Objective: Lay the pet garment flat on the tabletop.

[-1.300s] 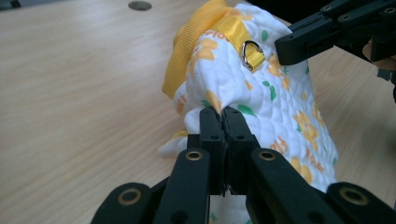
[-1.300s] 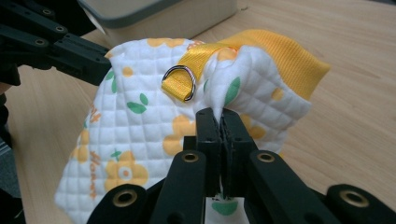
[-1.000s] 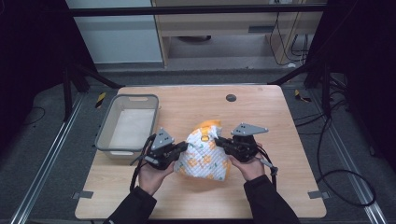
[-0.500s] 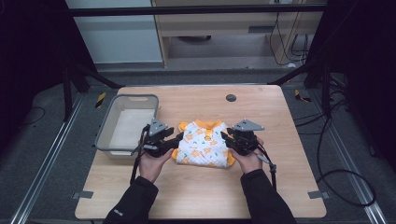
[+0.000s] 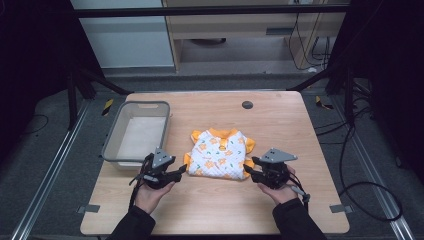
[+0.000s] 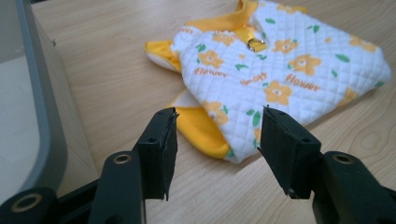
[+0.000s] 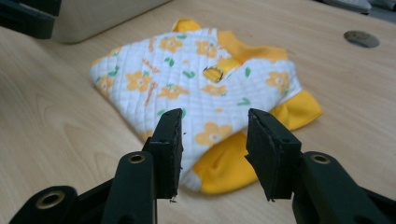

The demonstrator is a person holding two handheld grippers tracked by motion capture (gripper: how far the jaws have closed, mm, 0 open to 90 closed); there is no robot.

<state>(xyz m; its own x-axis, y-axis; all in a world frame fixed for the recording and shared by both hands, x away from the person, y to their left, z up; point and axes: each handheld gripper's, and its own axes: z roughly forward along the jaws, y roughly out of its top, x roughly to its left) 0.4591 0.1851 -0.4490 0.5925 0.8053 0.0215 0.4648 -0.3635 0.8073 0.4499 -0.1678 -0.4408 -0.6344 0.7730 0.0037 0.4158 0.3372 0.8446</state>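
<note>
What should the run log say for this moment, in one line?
garment: floral quilted top flat on table | left gripper: open, off cloth | right gripper: open, off cloth | grey bin: left of garment

garment (image 5: 219, 154): white quilted, orange flowers, yellow trim | bin (image 5: 112, 140): grey | table (image 5: 280, 120): light wood

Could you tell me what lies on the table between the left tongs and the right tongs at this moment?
In the high view, the flowered shirt lies flat between the left tongs and the right tongs, both open and off it.

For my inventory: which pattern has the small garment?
The garment is white, quilted, with orange flowers and yellow-orange trim, clearest in the left gripper view.
</note>
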